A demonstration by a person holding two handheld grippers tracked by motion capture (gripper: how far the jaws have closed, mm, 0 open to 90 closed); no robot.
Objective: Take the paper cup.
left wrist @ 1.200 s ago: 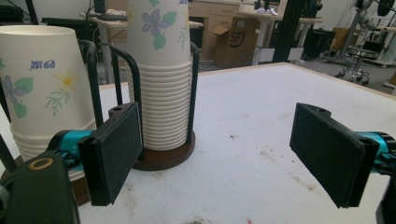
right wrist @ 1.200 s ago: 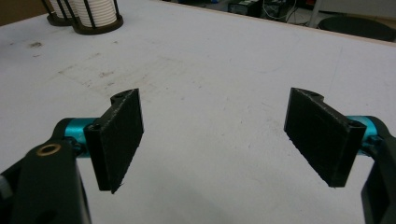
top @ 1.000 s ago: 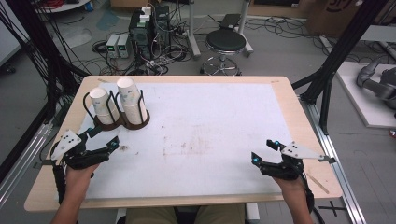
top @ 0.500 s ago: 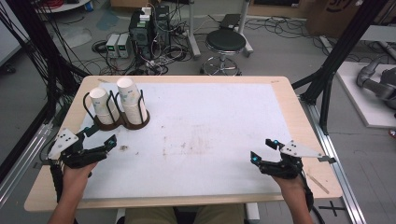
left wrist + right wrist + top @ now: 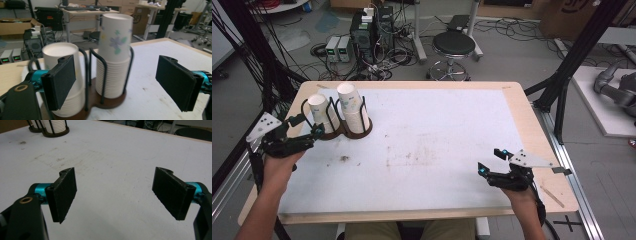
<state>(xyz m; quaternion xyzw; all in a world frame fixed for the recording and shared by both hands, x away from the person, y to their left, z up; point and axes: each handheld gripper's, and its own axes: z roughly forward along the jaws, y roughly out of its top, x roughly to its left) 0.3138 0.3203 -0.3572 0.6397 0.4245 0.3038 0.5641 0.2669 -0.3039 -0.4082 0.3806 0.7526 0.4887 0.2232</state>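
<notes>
Tabletop (image 5: pixel 437 145): pale wood rim under a white sheet, scuffed with grey smudges near the middle.

Cup holder (image 5: pixel 343 131) at the far left of the tabletop: dark round double base, thin black wire hoops rising as two cages. Each cage holds a stack of white paper cups nested upside down. The shorter left stack (image 5: pixel 323 112) is plain white with ribbed rims low down. The taller right stack (image 5: pixel 353 111) has a top cup printed with small purple and green flowers, seen clearly in the left gripper view (image 5: pixel 115 53).

Left gripper (image 5: pixel 307 131): black body, teal fittings, grey three-cornered plate on top, held just beside the holder's left side. Jaws wide apart, flat black foam-like pads with a coarse matte face. In its own view the left pad (image 5: pixel 60 83) overlaps the shorter stack (image 5: pixel 65 82); the right pad stands clear over bare sheet. Whether any pad touches the holder cannot be told.

Right gripper (image 5: pixel 492 161): same build, near the front right corner, well apart from the holder. Jaws wide, nothing between them but smudged sheet; the holder (image 5: pixel 50 130) shows far off at the top left of its view.

Beyond the tabletop: grey floor, a black round stool (image 5: pixel 454 47), computer boxes (image 5: pixel 368 30) with tangled cables, black frame struts either side.
</notes>
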